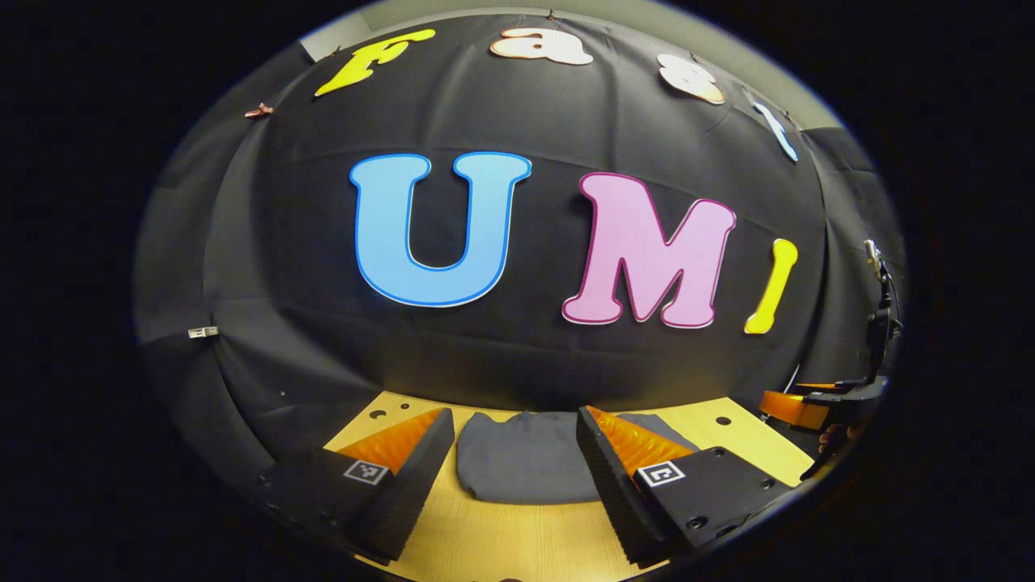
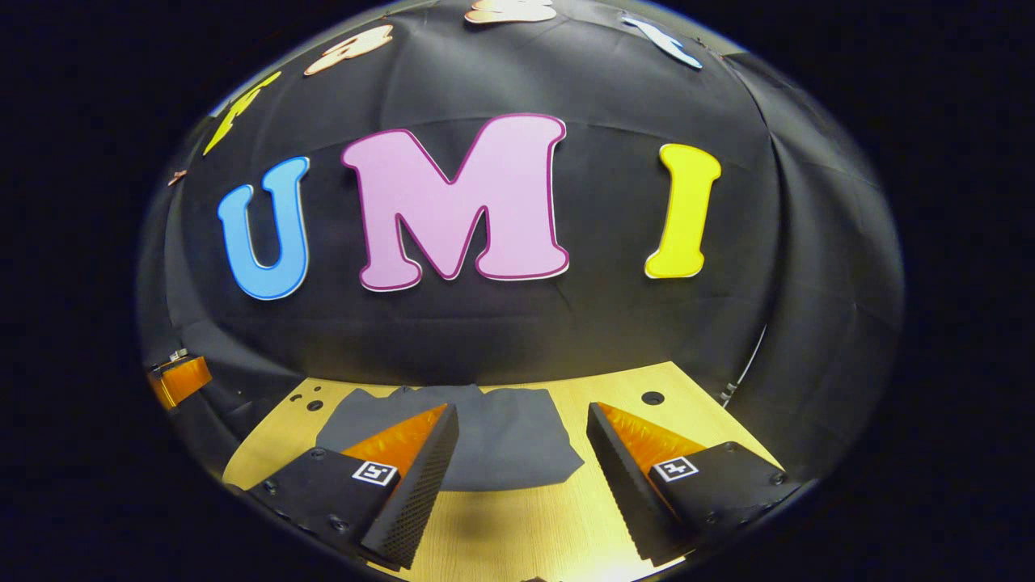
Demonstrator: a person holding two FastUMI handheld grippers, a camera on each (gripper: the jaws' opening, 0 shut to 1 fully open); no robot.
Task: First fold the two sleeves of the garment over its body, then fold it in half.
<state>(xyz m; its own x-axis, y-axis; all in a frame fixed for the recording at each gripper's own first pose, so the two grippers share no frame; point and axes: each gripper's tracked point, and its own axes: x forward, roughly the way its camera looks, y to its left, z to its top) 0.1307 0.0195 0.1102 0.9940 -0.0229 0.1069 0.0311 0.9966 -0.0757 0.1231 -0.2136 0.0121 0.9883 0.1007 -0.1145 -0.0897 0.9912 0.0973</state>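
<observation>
On the wooden table (image 1: 501,541) lies the grey garment (image 1: 525,461), folded into a compact bundle near the far edge of the table, close to the black cloth wall (image 1: 453,356). Its front edge is rounded and smooth in the left gripper view; in the right gripper view the garment (image 2: 493,440) shows a few wrinkles along the back and 1 corner pointing to the right.

Left gripper (image 1: 515,440) — its 2 fingers stand wide apart, nothing between them except air; the garment is seen through the gap, farther on the table. The fingers hang above the table surface and do not touch the cloth, as far as the view lets one judge.

Right gripper (image 2: 523,436) — also wide, w/ both fingers apart and holding nothing. The garment lies beyond and partly behind its left finger (image 2: 420,477), the right finger is over bare wood.

At the right edge of the left gripper view the other gripper (image 1: 817,404) appears, w/ part of a hand (image 1: 833,440) under it; its state cannot be told from there. At the left edge of the right gripper view a small piece of the other gripper (image 2: 179,378) is visible.

Some round holes (image 2: 652,398) are in the table top, near the back corners.
</observation>
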